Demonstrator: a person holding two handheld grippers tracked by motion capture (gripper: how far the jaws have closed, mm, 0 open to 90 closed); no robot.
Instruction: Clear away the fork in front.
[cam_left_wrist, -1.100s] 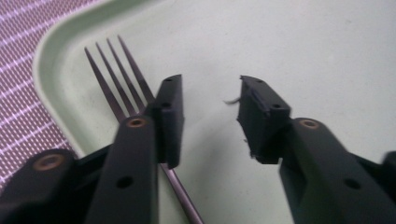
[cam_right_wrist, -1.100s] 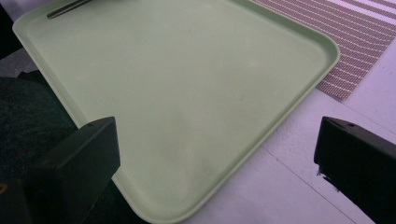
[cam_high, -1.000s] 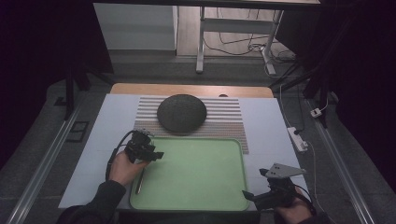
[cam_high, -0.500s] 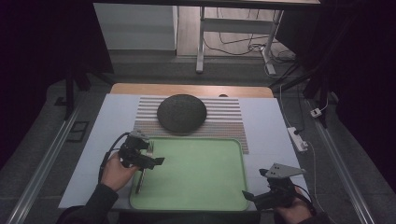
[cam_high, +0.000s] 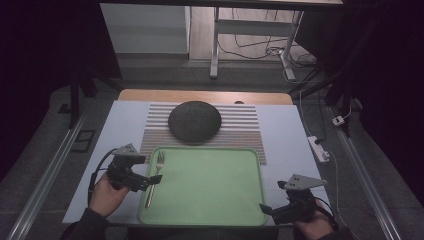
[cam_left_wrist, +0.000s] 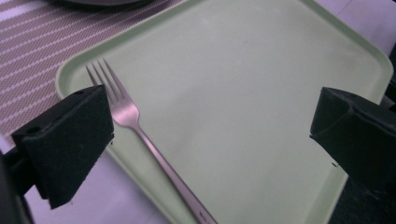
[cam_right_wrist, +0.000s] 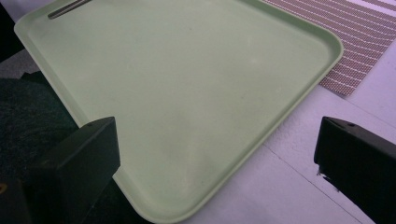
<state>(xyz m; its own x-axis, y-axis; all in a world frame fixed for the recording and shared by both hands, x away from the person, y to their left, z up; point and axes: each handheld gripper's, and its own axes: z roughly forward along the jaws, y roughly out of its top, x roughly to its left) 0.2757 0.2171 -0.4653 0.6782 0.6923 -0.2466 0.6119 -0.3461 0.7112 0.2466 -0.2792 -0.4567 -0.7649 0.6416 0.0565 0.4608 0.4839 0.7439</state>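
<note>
Left gripper (cam_high: 145, 181): your jaws gape wide, straddling the fork.
Right gripper (cam_high: 267, 209): jaws wide, empty, at the tray's near right corner.
Fork (cam_left_wrist: 140, 134): lies along the green tray's (cam_high: 210, 200) left rim.

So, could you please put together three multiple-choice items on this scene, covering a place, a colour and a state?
1. Where does the fork lie?
A. on the round dark plate
B. along the tray's left edge
C. on the striped mat

2. What colour is the tray?
A. green
B. red
C. white

3. How stands the left gripper?
A. shut on the fork
B. shut on nothing
C. open

Answers: 1 B, the fork rests inside the tray by its left rim. 2 A, the tray is pale green in all views. 3 C, the left gripper view shows the jaws wide apart with the fork lying free between them.
</note>
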